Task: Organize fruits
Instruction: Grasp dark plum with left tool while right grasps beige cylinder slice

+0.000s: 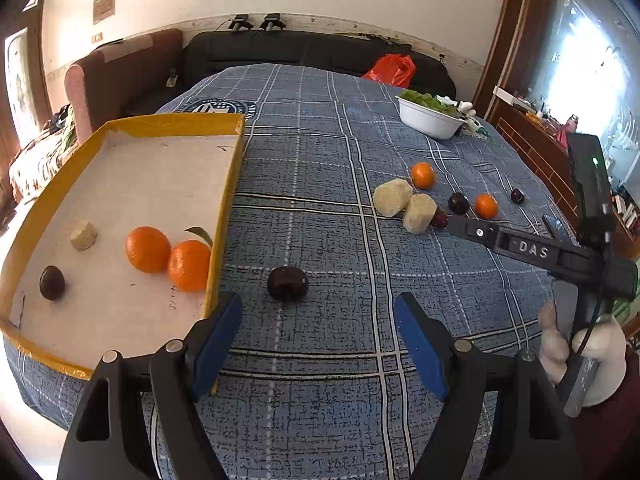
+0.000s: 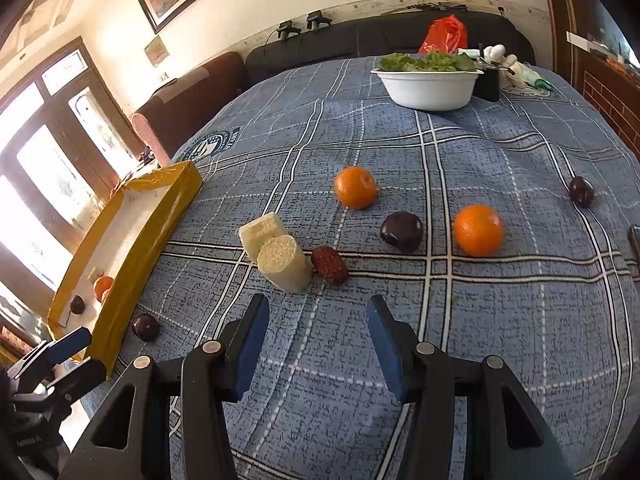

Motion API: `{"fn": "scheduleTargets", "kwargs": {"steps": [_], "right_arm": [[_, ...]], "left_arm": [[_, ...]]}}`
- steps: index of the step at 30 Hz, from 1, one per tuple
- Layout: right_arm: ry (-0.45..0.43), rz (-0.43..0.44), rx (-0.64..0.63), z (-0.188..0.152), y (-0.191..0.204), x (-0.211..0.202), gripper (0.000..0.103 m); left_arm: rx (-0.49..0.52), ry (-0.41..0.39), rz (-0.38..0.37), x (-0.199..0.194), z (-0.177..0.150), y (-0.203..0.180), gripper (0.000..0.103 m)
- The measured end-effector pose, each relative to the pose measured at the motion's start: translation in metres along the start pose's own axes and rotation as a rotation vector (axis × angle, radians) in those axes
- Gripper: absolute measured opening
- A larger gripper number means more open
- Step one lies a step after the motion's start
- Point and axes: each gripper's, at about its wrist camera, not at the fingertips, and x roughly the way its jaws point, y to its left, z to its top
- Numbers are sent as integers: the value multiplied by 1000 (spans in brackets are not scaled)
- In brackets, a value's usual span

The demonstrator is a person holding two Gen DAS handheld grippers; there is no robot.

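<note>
Left tongs (image 1: 318, 316) gaping wide with nothing between the blue pads, hanging over the checked tabletop (image 1: 320, 184) just short of a dark plum (image 1: 287, 283) lying beside the yellow tray (image 1: 226, 184). In the tray: 2 oranges (image 1: 148, 249), 1 plum, 1 pale chunk. Right tongs (image 2: 318, 322) partly open and empty too, facing 2 pale chunks (image 2: 280, 264), a red date (image 2: 329, 265), a plum (image 2: 401, 232) and 2 oranges (image 2: 479, 230) loose on the cloth.
</note>
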Motion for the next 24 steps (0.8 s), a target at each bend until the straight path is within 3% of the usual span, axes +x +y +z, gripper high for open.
{"fn": "scheduleTargets", "kwargs": {"steps": [13,16,18,24], "right_arm": [[-3,-48,-134,22,34,45,56],[10,-61,-181,19,41,53,36],[-2,-68,-193,17,42,53,35],[-7,-36,-165,16,35,50,35]], "left_arm": [[48,42,-35,34,1,3,78],[70,46,-30,38,3,2,78],[89,46,-31,41,5,1,74],[182,45,31,46,12,-2,48]]}}
